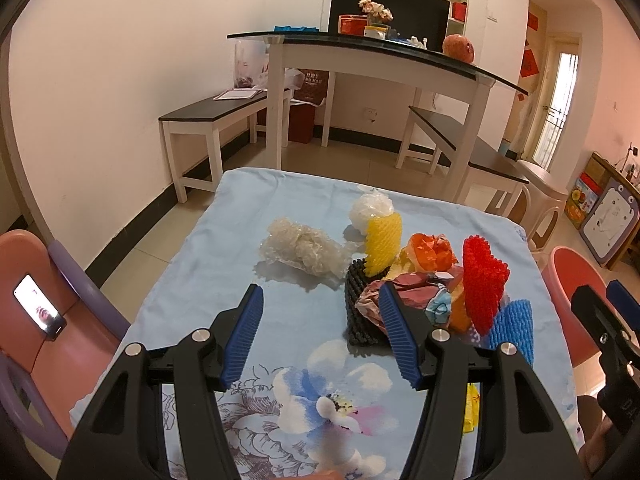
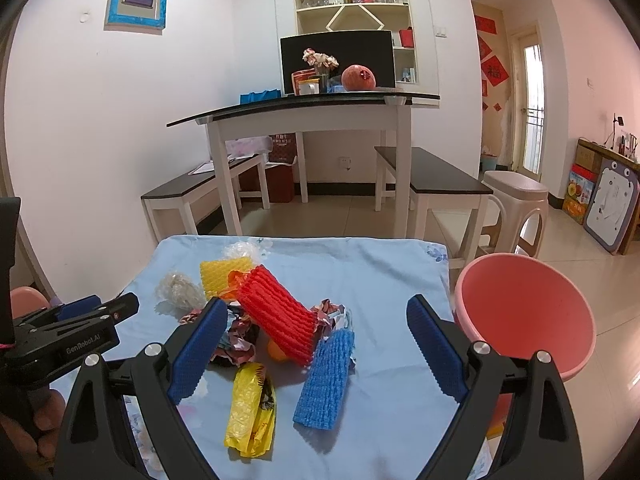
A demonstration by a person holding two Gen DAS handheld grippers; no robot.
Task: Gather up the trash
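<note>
A pile of trash lies on the blue flowered tablecloth [image 1: 208, 264] [image 2: 392, 280]: red foam net [image 1: 482, 276] [image 2: 278, 324], blue foam net [image 1: 516, 328] [image 2: 328, 380], yellow foam net [image 1: 382, 240] [image 2: 222, 274], black foam net [image 1: 360, 308], clear bubble wrap [image 1: 302, 250] [image 2: 178, 290], white foam net [image 1: 370, 208], crumpled wrappers [image 1: 404, 292] [image 2: 240, 340] and a yellow wrapper [image 2: 252, 408]. My left gripper [image 1: 322, 332] is open and empty, just in front of the pile. My right gripper [image 2: 316, 352] is open and empty above the blue and red nets. A pink basin [image 2: 528, 312] stands right of the table.
A pink chair with a phone [image 1: 40, 312] stands at the left. Behind the table are a glass-topped dining table [image 1: 360, 52] [image 2: 312, 108], benches [image 1: 208, 116] [image 2: 432, 176] and a plastic stool [image 2: 516, 200]. The left gripper also shows at the left edge of the right wrist view [image 2: 92, 312].
</note>
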